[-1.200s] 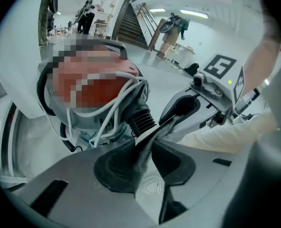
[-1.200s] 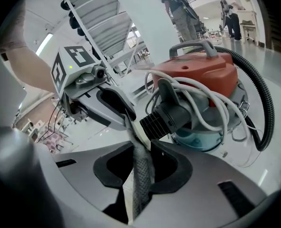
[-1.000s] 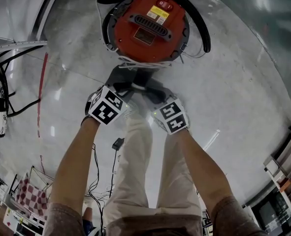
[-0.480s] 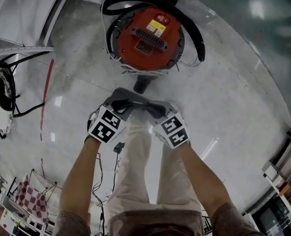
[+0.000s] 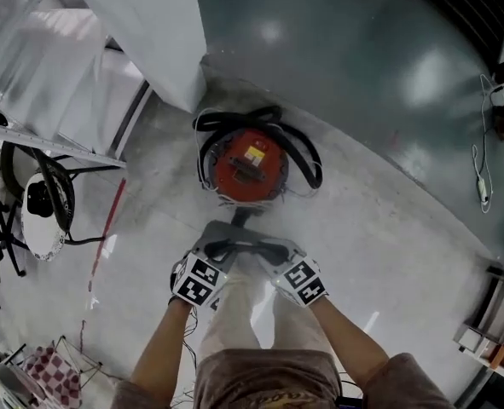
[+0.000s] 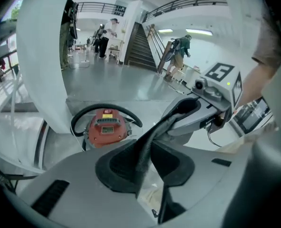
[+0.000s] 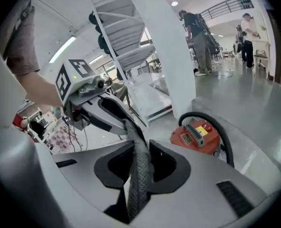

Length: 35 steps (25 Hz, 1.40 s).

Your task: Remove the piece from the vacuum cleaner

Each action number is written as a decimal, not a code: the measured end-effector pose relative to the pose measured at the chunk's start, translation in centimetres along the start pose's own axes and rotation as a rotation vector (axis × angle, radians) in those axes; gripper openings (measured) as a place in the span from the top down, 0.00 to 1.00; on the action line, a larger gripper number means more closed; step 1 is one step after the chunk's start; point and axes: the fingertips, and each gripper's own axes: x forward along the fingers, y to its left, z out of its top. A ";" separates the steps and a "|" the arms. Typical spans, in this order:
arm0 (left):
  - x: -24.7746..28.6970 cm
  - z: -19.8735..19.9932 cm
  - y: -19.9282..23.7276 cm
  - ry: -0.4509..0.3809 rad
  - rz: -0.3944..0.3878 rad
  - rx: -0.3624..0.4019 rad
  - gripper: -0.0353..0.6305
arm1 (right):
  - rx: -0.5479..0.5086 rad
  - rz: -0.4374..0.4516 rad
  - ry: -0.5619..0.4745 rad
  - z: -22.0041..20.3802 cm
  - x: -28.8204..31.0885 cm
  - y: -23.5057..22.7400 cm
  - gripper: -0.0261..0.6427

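Up between the left hand-held gripper (image 6: 142,172) and right hand-held gripper (image 7: 140,175), each clenched on one end, hangs the dark piece (image 6: 156,137), perhaps mesh. It has risen clear of the vacuum cleaner (image 5: 250,164) since a second ago: removal looks done.

The vacuum cleaner (image 5: 250,165) stands on the floor (image 5: 388,186), a pillar (image 5: 153,32) just behind it. Nearer, apart from it, the piece (image 5: 245,247) spans between the left gripper (image 5: 220,252) and the right gripper (image 5: 273,254)
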 end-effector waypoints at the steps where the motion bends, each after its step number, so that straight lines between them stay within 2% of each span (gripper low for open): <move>1: -1.1 1.7 0.0 -0.020 0.017 0.006 0.82 | -0.018 -0.005 -0.021 1.7 -1.1 -0.3 0.87; 4: -4.3 6.6 -0.5 -0.077 0.069 0.021 0.82 | -0.043 -0.007 -0.072 6.4 -4.4 -0.6 0.87; 8: -8.4 12.2 -2.1 -0.147 0.092 0.047 0.81 | -0.079 -0.026 -0.137 11.4 -9.0 -0.5 0.87; 15: -13.9 19.8 -4.8 -0.284 0.115 0.125 0.81 | -0.116 -0.051 -0.254 18.4 -16.1 -0.3 0.85; 20: -17.7 23.9 -6.0 -0.383 0.132 0.170 0.81 | -0.203 -0.033 -0.331 22.9 -19.9 0.5 0.85; 27: -21.8 27.4 -7.9 -0.505 0.130 0.170 0.81 | -0.239 -0.066 -0.418 27.0 -24.0 2.0 0.85; 35: -22.3 26.5 -9.1 -0.578 0.131 0.145 0.81 | -0.275 -0.117 -0.472 26.3 -24.9 3.1 0.85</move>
